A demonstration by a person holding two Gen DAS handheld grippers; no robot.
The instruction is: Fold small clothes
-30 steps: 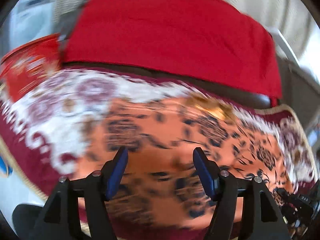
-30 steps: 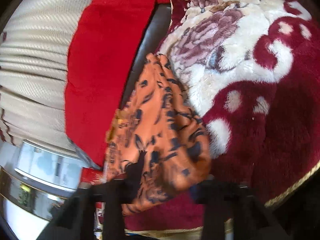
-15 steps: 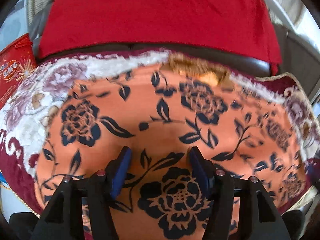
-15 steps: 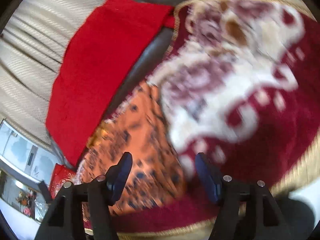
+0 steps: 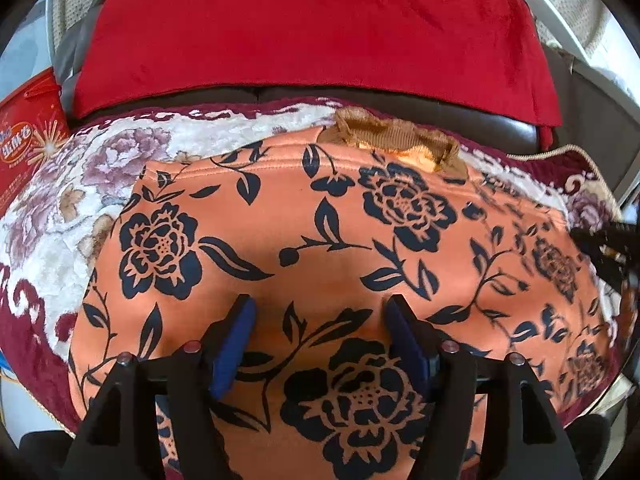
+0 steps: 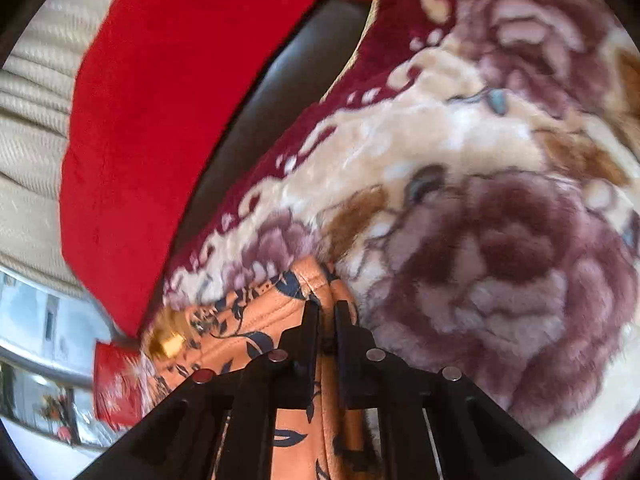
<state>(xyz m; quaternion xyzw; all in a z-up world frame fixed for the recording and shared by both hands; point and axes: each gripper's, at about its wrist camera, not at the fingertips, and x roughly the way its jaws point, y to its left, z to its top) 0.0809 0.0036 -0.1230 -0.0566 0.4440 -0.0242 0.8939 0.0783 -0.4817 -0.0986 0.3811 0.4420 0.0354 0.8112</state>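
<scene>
An orange top with dark blue flowers (image 5: 320,240) lies spread flat on a fuzzy blanket with big purple roses (image 5: 60,200). The top fills most of the left wrist view. Its brown ribbed collar (image 5: 392,138) sits at about 12 o'clock, at the far edge, with a bit crumpled up.

The left gripper (image 5: 320,312) is at 6 o'clock. Its two blue pads (image 5: 234,344) are wide apart and have just opened a little more. The flat cloth shows between them, but they are not pinching it.

The right gripper (image 6: 326,312) has just snapped closed. Its fingers are almost together, and they pinch the edge of the orange top (image 6: 256,320) near a corner. In the left wrist view this gripper (image 5: 608,248) shows as a dark blur at 3 o'clock.

Behind the blanket, at 12 o'clock, is a red cloth (image 5: 312,28) on a dark sofa back (image 5: 480,120). A red box (image 5: 28,136) sits at 9 o'clock.
</scene>
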